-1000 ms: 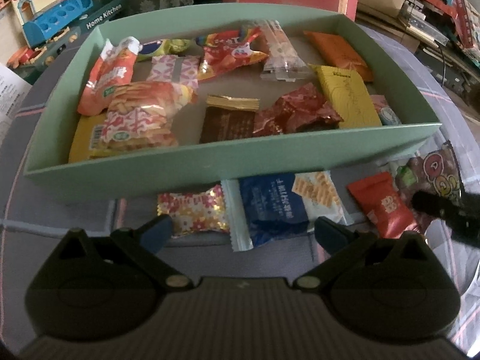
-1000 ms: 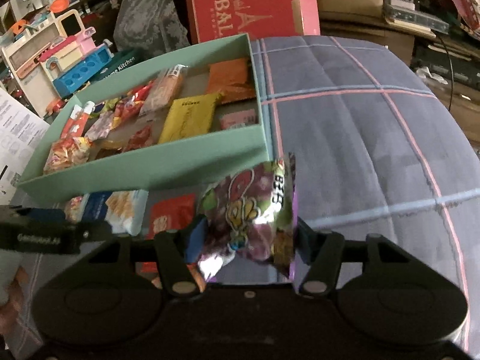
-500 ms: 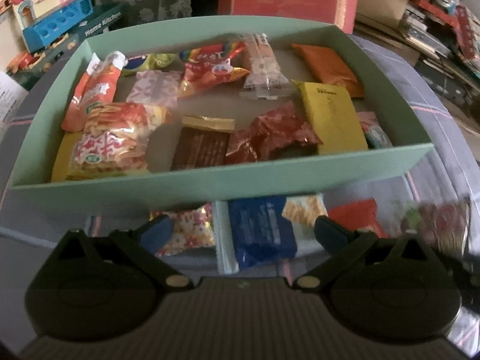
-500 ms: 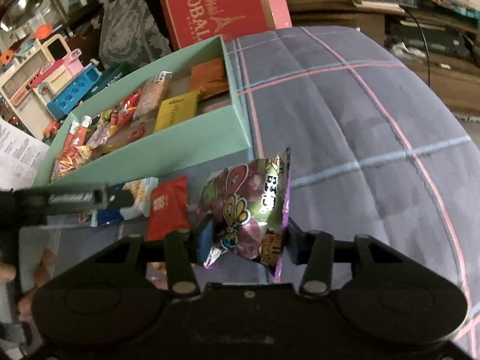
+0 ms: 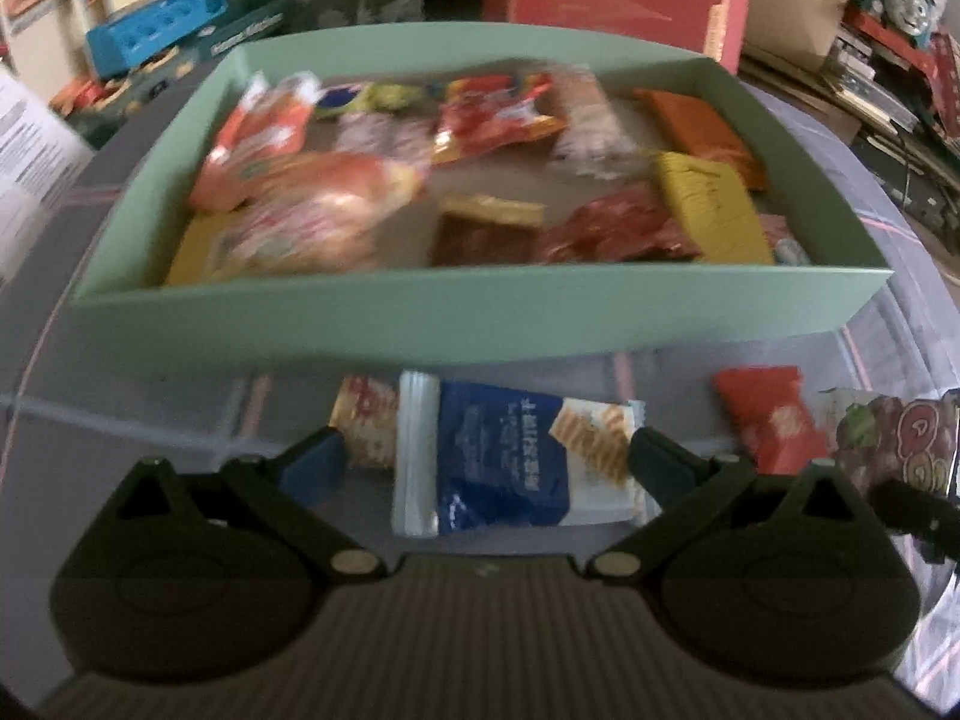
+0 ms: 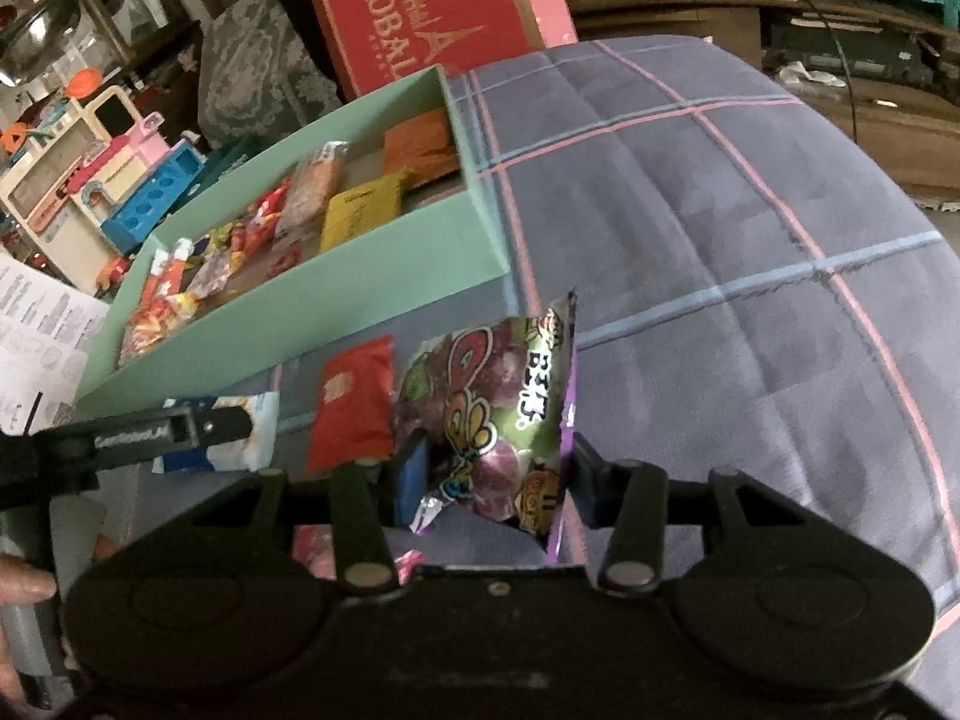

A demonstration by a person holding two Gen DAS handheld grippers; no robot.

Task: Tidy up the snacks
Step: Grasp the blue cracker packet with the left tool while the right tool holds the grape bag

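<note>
A mint-green box [image 5: 480,312] half full of snacks sits on a plaid-covered surface [image 6: 720,210]. The right tongs [image 6: 489,480] clamp a purple grape candy bag [image 6: 498,396], apparently mid-carry; next, lift it over the box wall. The left tongs [image 5: 486,462] gape wide around a blue cracker packet [image 5: 510,462], gripping nothing.

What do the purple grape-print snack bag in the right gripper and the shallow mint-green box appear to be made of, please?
The purple grape-print snack bag, pinched in the right gripper, looks like glossy printed plastic film, possibly foil-lined: it crinkles and glints silver at its corner. The shallow mint-green box looks like matte paperboard: thin, flat, straight walls with crisp edges and no shine.
</note>
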